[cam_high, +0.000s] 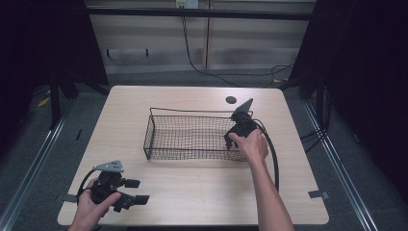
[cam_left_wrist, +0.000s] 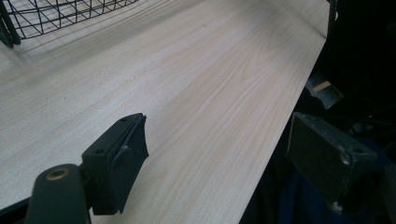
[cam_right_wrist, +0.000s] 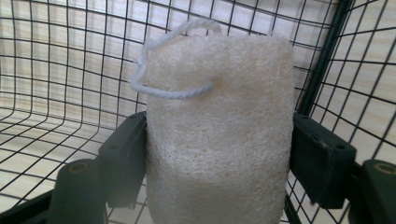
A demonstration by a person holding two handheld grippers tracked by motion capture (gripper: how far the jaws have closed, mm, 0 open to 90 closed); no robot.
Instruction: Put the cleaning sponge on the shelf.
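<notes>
- Loofah sponge (cam_right_wrist: 217,130), pinched mid-body by right gripper (cam_right_wrist: 217,154), sits inside wire basket (cam_high: 159,139).
- Looks light, soft, springy; sides grip well, and the cord loop (cam_right_wrist: 163,88) could snag mesh.
- Left gripper (cam_left_wrist: 215,158): spread, idle.

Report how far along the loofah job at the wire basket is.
Done: the right gripper has the pale loofah sponge clamped and down inside the wire basket, near its right end. In hand: the sponge is not yet released. Left: opening the jaws and pulling out. The left gripper hangs open over the table's near edge.
</notes>
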